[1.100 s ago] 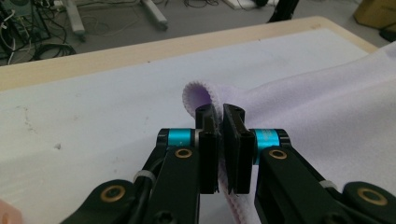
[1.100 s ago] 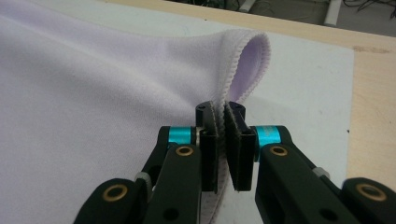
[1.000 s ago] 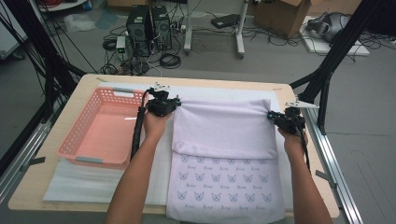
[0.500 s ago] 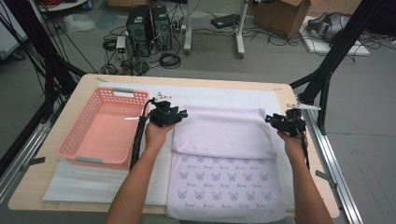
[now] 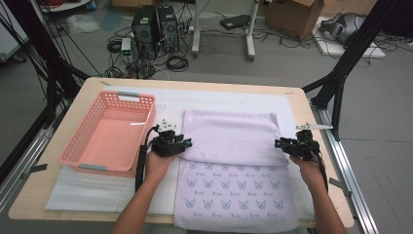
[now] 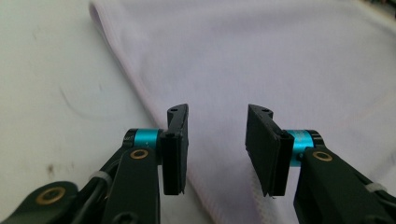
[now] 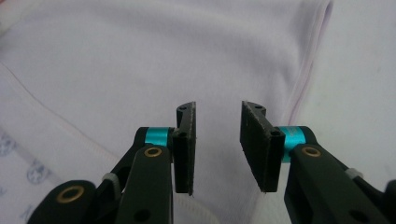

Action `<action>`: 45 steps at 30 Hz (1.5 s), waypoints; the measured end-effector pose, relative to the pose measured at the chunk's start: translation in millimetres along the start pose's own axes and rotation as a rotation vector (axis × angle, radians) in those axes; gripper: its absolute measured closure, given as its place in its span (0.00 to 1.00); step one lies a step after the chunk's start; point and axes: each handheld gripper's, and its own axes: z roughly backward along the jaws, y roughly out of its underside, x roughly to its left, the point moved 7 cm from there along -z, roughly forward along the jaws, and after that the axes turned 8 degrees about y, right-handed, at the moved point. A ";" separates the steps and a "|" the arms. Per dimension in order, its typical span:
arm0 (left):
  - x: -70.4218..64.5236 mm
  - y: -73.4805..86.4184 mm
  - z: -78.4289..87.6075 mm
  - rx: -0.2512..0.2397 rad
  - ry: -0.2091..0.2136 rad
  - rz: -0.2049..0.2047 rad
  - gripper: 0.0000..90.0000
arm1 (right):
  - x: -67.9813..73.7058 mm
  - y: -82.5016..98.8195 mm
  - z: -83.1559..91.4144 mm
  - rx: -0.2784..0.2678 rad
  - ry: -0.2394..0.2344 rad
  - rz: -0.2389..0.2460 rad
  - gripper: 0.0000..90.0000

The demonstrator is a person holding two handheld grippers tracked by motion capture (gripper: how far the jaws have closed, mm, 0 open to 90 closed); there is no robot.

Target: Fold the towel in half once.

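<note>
A lavender towel (image 5: pixel 229 131) lies on the white mat, its plain upper layer folded over a part printed with small motifs (image 5: pixel 236 192). My left gripper (image 5: pixel 186 143) (image 6: pixel 217 112) is at the fold's left edge. Its jaws are open, have just been closing a little, and have nothing between them; the towel's hem (image 6: pixel 140 93) lies below them. My right gripper (image 5: pixel 278 144) (image 7: pixel 217 109) is at the fold's right edge. It is open too, its jaws have just been narrowing, and the gap is empty above the plain cloth (image 7: pixel 140 51).
A pink plastic basket (image 5: pixel 73 152) stands empty on the left of the table. The white mat (image 5: pixel 83 187) covers most of the wooden tabletop (image 5: pixel 29 195). Black frame posts rise beside the table on both sides, and computers and cables lie on the floor behind.
Both grippers let go of the far corners of the folded towel, opened, and came toward the near side along its left and right edges. The towel stayed put.
</note>
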 end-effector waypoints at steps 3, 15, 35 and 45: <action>-10.2 4.2 5.2 -0.033 0.037 0.000 0.64 | 3.7 12.2 1.5 0.013 -0.038 -0.016 0.70; -31.2 29.2 12.4 -0.006 0.038 -0.059 0.93 | 10.5 47.9 14.0 0.013 -0.036 0.042 0.91; -64.7 59.8 61.4 -0.112 0.089 -0.159 0.96 | 30.0 87.1 62.6 -0.063 -0.077 0.142 0.94; -81.8 62.3 85.7 -0.168 0.100 -0.178 0.95 | 41.9 92.6 87.6 -0.120 -0.093 0.134 0.94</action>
